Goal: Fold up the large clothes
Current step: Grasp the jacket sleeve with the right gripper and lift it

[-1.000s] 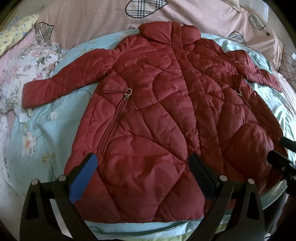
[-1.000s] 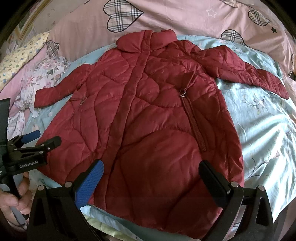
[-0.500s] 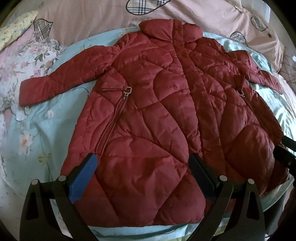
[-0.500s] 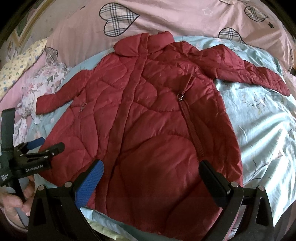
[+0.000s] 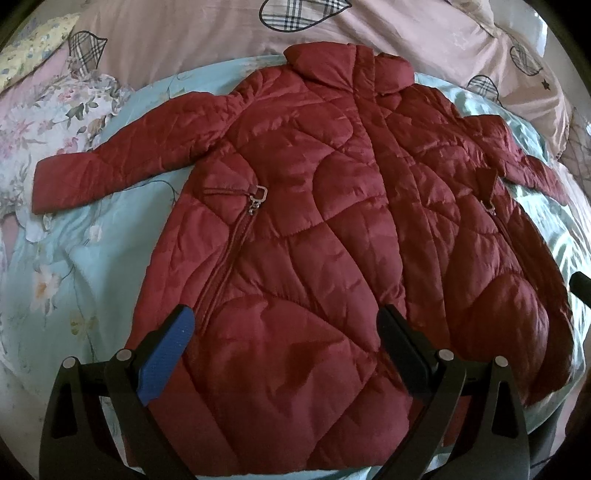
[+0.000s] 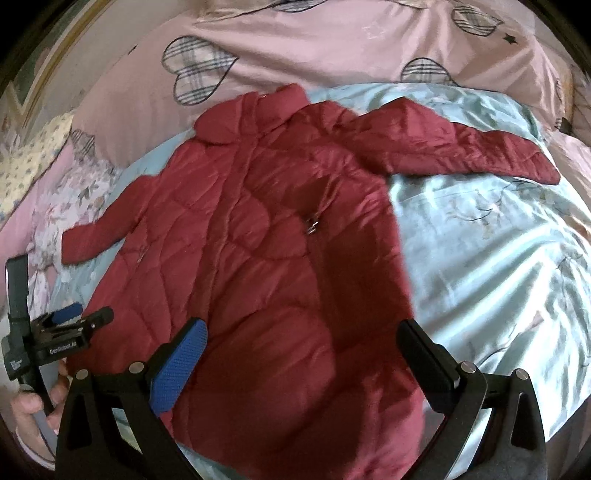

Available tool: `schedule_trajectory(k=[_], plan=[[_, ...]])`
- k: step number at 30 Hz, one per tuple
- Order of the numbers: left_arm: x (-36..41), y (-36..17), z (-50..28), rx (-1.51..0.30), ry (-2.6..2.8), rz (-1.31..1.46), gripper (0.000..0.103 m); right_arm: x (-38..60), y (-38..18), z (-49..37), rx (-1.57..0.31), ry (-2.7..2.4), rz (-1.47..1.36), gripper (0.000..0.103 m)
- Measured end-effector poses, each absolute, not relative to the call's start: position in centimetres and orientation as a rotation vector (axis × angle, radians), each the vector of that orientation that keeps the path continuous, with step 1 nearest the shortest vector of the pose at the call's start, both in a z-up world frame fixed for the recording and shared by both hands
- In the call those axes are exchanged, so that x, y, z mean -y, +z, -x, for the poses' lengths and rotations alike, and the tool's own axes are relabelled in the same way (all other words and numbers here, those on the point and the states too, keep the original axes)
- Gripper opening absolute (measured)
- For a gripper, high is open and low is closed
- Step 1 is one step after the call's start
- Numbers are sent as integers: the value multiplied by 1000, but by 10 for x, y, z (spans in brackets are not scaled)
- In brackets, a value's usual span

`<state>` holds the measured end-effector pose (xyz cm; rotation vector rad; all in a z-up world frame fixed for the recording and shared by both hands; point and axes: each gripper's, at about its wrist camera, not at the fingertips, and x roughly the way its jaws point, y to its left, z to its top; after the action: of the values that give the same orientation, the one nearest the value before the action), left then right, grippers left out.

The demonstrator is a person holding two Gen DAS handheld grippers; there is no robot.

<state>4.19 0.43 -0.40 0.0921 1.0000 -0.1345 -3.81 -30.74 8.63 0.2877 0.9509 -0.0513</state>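
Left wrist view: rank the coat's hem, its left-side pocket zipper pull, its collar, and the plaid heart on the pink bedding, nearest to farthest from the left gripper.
From the left gripper:
1. Hem, directly under the fingers.
2. Pocket zipper pull, mid-coat, left of centre.
3. Collar, far end of the coat.
4. Plaid heart, on the pink bedding beyond the collar.

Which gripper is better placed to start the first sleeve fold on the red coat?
Right, tentatively. The right gripper is open and faces the coat's right edge, with that side's sleeve outstretched ahead. The left gripper is open over the hem's middle.
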Motion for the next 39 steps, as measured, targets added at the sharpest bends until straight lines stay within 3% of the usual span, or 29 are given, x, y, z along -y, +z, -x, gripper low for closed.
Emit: schedule_trajectory(k=[20,23,28,34,39], plan=[[-16,-11,-99,-1023,-75,-71,100,511,65,-7,-820,-322,-526,101],[-13,-18,-104,-1049,-64,-79,100,555,57,-19,-792,-379,-578,93],[-9,-29,-112,-1081,-58,-94,100,612,39,-35,-755,-439,-688,70],[-5,-36,-121,-1097,-47,-98,100,669,13,-49,-706,-501,-818,58],[0,-42,-131,-1106,-46,-102,100,691,-9,-61,-701,-489,-896,57]])
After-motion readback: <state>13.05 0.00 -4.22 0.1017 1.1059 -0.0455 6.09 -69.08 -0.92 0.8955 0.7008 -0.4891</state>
